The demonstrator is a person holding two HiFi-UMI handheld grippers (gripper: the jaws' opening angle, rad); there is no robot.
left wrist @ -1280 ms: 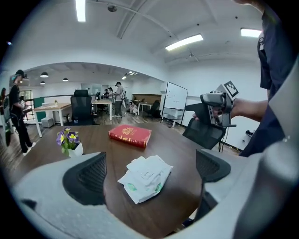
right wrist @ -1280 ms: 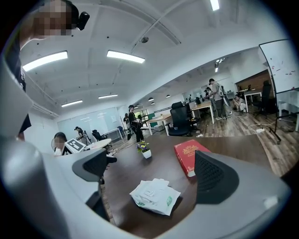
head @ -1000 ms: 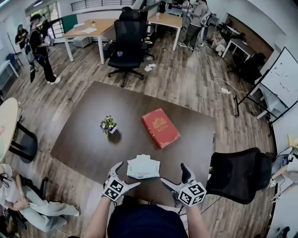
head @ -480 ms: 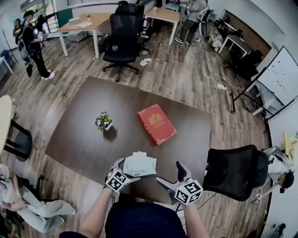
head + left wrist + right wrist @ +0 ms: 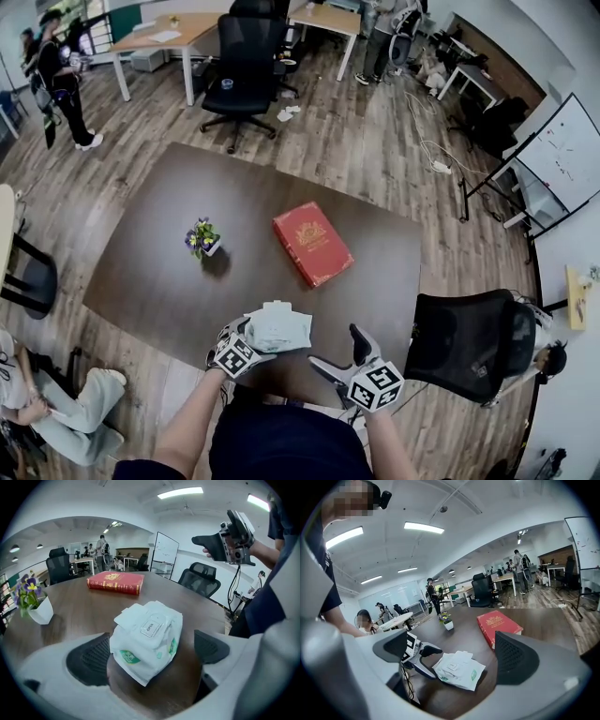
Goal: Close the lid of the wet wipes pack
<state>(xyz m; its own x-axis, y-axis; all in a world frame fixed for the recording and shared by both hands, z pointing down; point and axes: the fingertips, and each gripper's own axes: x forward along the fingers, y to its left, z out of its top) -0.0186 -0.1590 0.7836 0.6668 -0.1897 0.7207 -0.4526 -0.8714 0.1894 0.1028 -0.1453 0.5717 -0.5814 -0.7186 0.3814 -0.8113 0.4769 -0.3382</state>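
The white wet wipes pack (image 5: 278,328) lies on the dark table near its front edge. A white flap (image 5: 128,616) is folded back at its far side, beside a label reading OPEN (image 5: 150,628). My left gripper (image 5: 250,339) is low over the table and straddles the pack (image 5: 140,656). Its jaws are closing: the left pad (image 5: 89,660) is at the pack's side, and a gap remains at the right pad. My right gripper (image 5: 339,353) hovers open and empty to the right of the pack (image 5: 459,670) and above it.
A red book (image 5: 311,242) lies beyond the pack on the brown table (image 5: 159,272). A small flower pot (image 5: 202,236) stands to the left. A black office chair (image 5: 469,342) is close by the table's right corner.
My left gripper has dropped down and forward onto the pack and now has it between its jaws, which have narrowed. The right gripper has barely moved.
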